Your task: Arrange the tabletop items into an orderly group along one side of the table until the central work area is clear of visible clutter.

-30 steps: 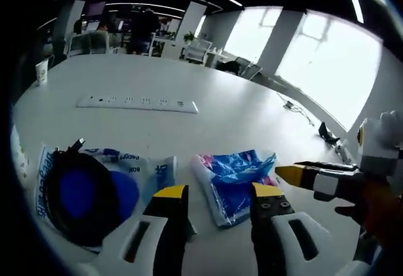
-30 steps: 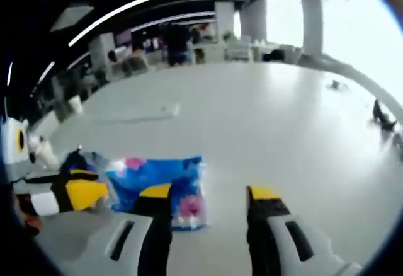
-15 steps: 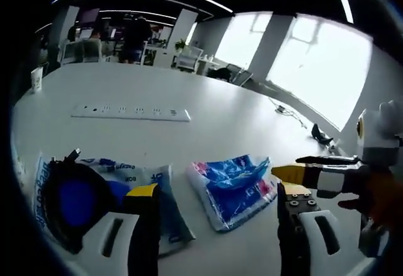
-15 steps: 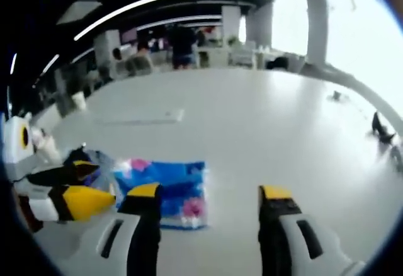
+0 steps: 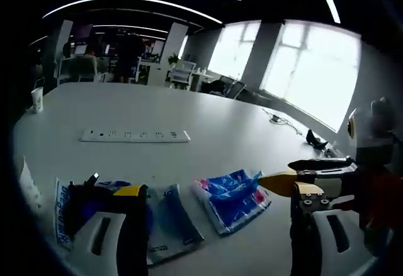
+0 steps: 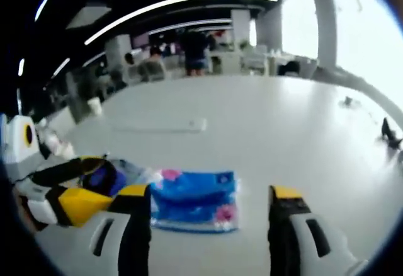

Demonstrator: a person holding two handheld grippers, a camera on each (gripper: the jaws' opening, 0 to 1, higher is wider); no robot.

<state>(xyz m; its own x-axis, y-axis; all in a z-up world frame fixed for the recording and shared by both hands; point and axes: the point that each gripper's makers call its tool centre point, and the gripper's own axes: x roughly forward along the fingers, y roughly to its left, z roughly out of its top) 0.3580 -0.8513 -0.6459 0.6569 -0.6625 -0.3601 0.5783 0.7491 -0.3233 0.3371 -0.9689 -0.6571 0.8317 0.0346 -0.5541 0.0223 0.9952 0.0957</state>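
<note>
A blue and pink tissue packet (image 5: 232, 197) lies flat on the white table (image 5: 208, 115), ahead of my left gripper (image 5: 218, 191), which is open with nothing between its jaws. To its left a white and blue packet (image 5: 169, 216) lies under a black round object with a blue centre (image 5: 85, 208). My right gripper (image 5: 286, 174) reaches in from the right, its tips just beside the blue packet. In the right gripper view the blue packet (image 6: 195, 200) lies just beyond my open right gripper (image 6: 211, 192). The left gripper (image 6: 69, 188) and the black round object (image 6: 101, 176) sit to its left.
A white power strip (image 5: 135, 136) (image 6: 167, 126) lies farther back on the table. A paper cup (image 5: 38, 99) (image 6: 94, 106) stands at the far left edge. A small black object (image 5: 313, 138) and a cable (image 5: 277, 120) lie toward the windows. People stand at desks beyond.
Both grippers' jaws have spread wider apart. Both cameras have drawn back, so the packets look smaller and farther off. The packets lie where they were.
</note>
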